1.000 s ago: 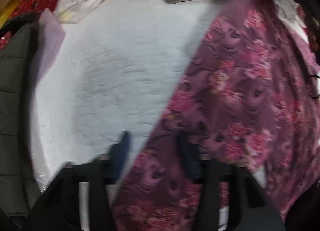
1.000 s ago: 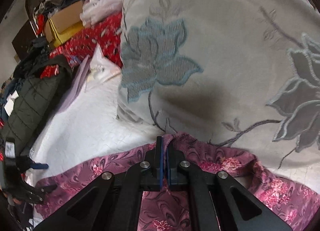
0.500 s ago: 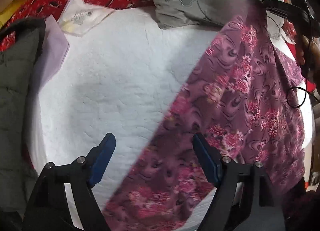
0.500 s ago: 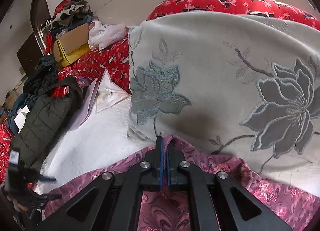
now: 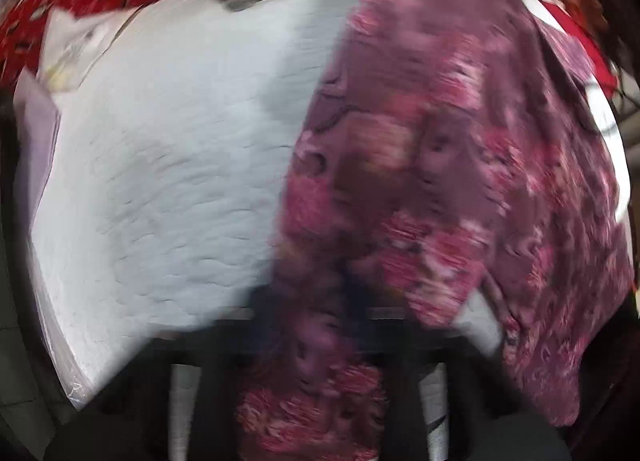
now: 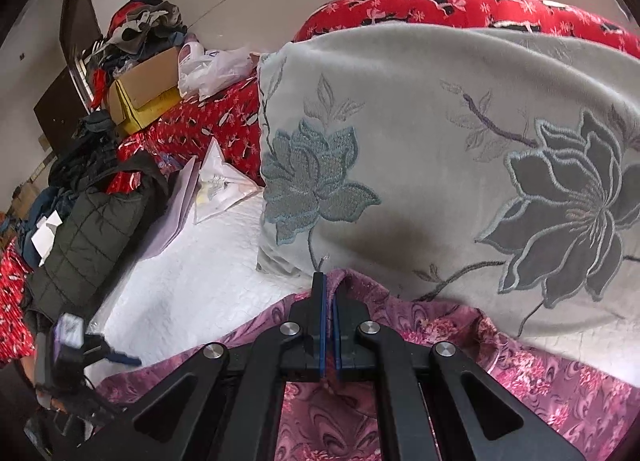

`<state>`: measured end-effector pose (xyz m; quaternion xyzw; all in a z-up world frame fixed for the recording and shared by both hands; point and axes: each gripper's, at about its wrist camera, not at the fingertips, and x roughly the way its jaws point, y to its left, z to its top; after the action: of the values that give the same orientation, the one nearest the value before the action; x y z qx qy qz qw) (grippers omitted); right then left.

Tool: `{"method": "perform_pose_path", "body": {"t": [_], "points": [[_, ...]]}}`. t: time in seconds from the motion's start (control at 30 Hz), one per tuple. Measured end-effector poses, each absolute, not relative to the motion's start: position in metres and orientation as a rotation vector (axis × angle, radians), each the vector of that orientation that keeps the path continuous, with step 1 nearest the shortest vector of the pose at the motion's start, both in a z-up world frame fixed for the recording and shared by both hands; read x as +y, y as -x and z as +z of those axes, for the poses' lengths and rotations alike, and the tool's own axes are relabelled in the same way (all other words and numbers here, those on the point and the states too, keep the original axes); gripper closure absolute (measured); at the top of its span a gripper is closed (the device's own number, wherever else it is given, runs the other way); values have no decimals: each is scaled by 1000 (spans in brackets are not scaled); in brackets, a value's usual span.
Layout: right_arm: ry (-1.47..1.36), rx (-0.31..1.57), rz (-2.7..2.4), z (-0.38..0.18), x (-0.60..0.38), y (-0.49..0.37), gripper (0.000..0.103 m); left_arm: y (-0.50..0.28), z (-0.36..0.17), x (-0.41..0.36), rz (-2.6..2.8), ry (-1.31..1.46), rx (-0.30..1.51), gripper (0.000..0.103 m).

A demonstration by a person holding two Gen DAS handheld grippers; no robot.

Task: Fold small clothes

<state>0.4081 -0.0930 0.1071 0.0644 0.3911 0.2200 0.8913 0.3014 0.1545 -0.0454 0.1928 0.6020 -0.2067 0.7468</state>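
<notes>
A purple garment with pink flowers point(image 5: 460, 181) is stretched above the white quilt point(image 5: 168, 165). In the blurred left wrist view my left gripper point(image 5: 312, 301) has its jaws close together with the cloth's corner bunched between them. My right gripper point(image 6: 330, 293) is shut on the garment's far edge point(image 6: 400, 341), held in front of a grey embroidered pillow point(image 6: 440, 149). The left gripper also shows in the right wrist view point(image 6: 116, 357) at the lower left.
A dark quilted jacket point(image 6: 88, 237), a lilac folder point(image 6: 176, 209) and a plastic packet point(image 6: 220, 189) lie along the quilt's left side. A red patterned bedspread point(image 6: 208, 125) carries a cardboard box point(image 6: 144, 89) and piled clothes.
Half a second ago my left gripper was wide open over the garment's edge; now its jaws have closed on the cloth. The right gripper has stayed shut and risen slightly.
</notes>
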Motion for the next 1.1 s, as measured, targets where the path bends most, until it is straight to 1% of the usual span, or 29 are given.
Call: {"method": "perform_pose_path", "body": {"t": [0.07,0.13,0.3,0.37,0.47,0.53,0.67,0.73,0.77,0.83,0.87,0.9,0.93,0.97,1.0,1.03,1.07,1.1], "points": [[-138,805,454,108,-93,-408,101,-296,-39,149,-391,-522,1239,100],[-153,794,446,109,-93,-408,101,-300,-32,151,-293,-573,1198,100],[-174,779,442,114,-89,-415,101,-338,0,183,-109,-496,1138,100],[-176,774,440,115,-86,-419,102,-352,3,187,-61,-509,1126,100],[-202,768,424,111,-82,-432,101,-372,-13,179,3,-591,1136,100],[-212,786,402,99,-77,-443,102,-370,-30,172,44,-638,1168,99],[-212,875,345,55,-66,-464,101,-381,-75,171,134,-720,1272,97],[-201,959,317,25,-58,-473,101,-380,-79,169,163,-736,1261,97],[-180,976,295,16,-55,-474,95,-380,-77,169,175,-733,1256,96],[-165,989,297,7,-54,-474,95,-380,-67,174,161,-677,1265,95],[-180,981,300,10,-57,-471,95,-380,-62,180,163,-636,1272,87],[-211,972,311,16,-64,-467,93,-380,-52,191,181,-565,1284,75],[-236,960,319,23,-71,-462,93,-379,-45,198,197,-501,1288,69],[-268,939,331,33,-85,-454,89,-375,-36,206,209,-428,1285,66],[-295,918,344,40,-99,-444,85,-369,-25,217,214,-339,1282,66],[-320,895,351,49,-119,-430,75,-362,-15,226,207,-256,1279,66],[-331,879,347,54,-141,-416,67,-354,-8,229,202,-204,1274,66],[-337,868,329,59,-167,-400,64,-342,2,230,185,-152,1256,66]]}}
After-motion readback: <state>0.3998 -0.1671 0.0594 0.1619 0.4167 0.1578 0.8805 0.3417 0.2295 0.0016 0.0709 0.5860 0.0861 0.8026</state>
